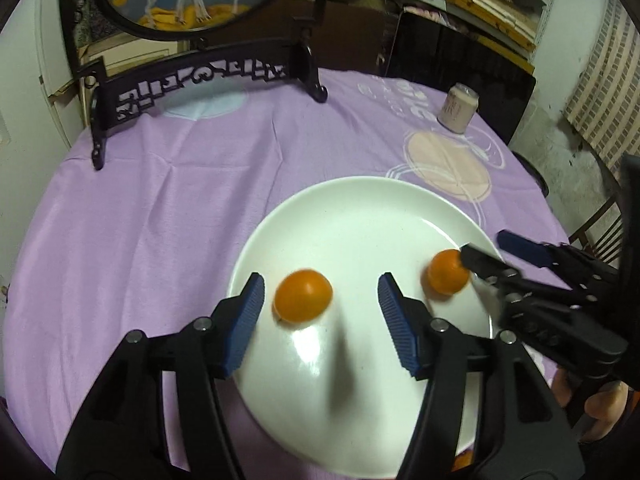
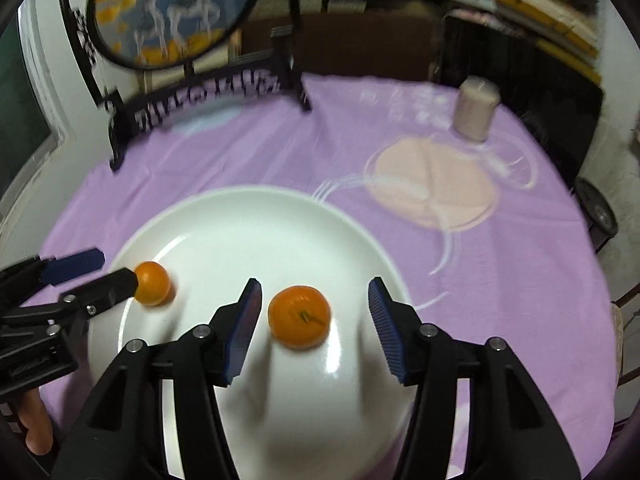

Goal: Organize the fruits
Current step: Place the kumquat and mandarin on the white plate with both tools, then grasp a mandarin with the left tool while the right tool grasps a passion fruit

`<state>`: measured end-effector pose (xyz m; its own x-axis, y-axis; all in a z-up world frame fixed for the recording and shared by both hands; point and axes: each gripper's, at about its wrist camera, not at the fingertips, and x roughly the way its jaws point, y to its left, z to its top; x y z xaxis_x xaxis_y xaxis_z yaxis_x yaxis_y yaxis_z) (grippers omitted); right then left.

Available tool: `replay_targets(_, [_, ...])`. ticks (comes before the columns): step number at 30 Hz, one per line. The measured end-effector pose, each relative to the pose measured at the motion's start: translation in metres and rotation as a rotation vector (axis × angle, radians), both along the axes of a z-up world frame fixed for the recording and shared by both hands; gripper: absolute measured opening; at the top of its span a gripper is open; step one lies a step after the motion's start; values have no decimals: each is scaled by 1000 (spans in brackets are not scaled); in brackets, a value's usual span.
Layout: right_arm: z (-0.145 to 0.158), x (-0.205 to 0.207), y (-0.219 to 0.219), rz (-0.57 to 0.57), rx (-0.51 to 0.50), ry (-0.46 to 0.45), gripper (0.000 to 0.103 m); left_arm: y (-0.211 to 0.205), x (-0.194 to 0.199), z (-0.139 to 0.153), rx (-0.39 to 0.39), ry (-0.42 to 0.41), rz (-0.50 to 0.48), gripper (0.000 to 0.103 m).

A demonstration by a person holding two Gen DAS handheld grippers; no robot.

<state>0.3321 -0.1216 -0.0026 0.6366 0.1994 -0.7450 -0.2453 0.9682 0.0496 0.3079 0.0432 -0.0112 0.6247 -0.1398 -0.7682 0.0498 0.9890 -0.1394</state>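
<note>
While my left claw is gaping apart around its orange on the white plate, my right claw is likewise standing apart around its own orange, both seemingly released there to gather them.

Lilac-clothed table: white plate, cup.

In the right wrist view, motion blur smears the pale cylindrical can and the round framed picture on its black carved stand. The white round plate runs off the bottom edge, behind black gripper arms. One finger covers part of the right-hand orange tangerine.
</note>
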Motion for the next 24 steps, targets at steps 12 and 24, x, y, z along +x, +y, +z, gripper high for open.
replay_targets(12, [4,-190,-30,62,22,-54,59,28,-172,-7,12,-110,33,77])
replay_targets(24, [-17,-249,-24,124,49,33,59,37,-249,-37,-11,-13,-11,79])
